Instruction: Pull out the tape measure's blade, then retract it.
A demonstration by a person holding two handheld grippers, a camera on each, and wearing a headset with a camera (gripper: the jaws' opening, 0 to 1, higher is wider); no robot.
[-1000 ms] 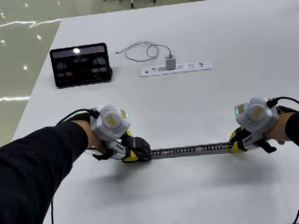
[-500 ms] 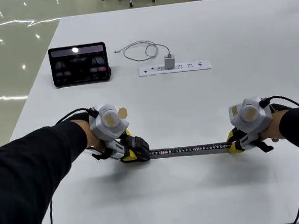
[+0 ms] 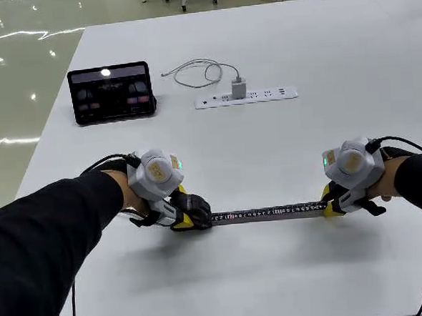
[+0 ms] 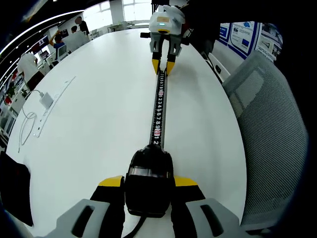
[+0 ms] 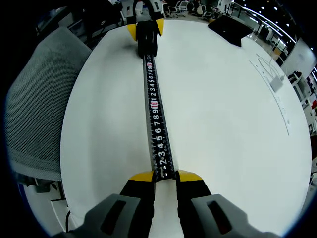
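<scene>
A: How are the grippers recorded?

B: The left gripper [image 3: 180,214] is clamped around the tape measure case [image 3: 193,208]. The right gripper [image 3: 331,207] is pinched onto the free end of the blade [image 3: 268,212], which is drawn out straight between the two.

A: Where is the tape placed?

B: Taken from the power strip [image 3: 247,96], the case is set well nearer the person and to the left. The blade end is equally near and to the right. The blade is laid flat on the table [image 3: 282,146], roughly parallel to the strip.

A: What about edges and open room?

B: A wide bare band of white tabletop is noted between the strip and the blade. The table's near edge is found on the far side of the blade from the strip, with a grey mesh chair [image 4: 270,134] set against it. A dark tablet [image 3: 111,91] is stood left of the strip, close to the table's left edge. A coiled white cable [image 3: 195,71] is laid just behind the strip.

A: And the room?

B: A glossy, pale floor [image 3: 15,62] is seen past that left edge.
</scene>
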